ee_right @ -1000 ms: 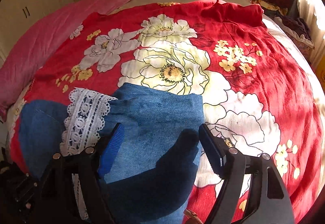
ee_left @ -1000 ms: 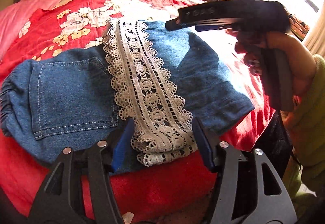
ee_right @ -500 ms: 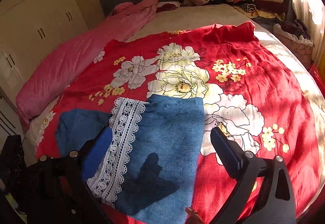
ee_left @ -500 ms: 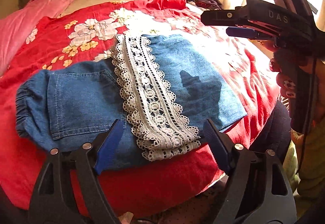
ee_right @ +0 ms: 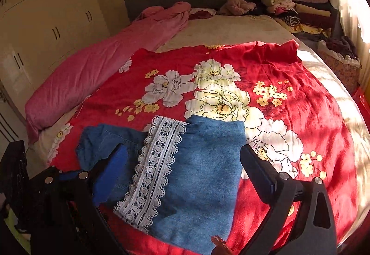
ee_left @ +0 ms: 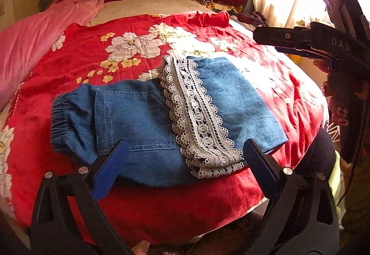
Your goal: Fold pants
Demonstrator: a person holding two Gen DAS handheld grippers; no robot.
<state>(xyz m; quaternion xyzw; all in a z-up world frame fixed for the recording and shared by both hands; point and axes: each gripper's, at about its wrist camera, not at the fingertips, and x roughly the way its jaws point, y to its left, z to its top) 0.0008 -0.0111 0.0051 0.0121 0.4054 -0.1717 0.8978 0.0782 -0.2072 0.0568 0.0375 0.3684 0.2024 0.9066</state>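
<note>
One fold is already being shown by the pants [ee_left: 148, 116]: the lace hem [ee_left: 198, 116] is lying across the seat, the whole being spread flat near the front edge of the bed [ee_left: 161, 197]. Nothing is being gripped. The left gripper [ee_left: 182, 169] is being opened wide above the cloth; the right gripper [ee_right: 185, 176] is being held wide, empty. Another fold is probably being left to do.

Blue denim pants [ee_left: 143, 116] folded flat on red floral bedspread [ee_left: 115, 54], white lace hem band [ee_left: 198, 116] across top, back pocket and elastic waistband showing.
</note>
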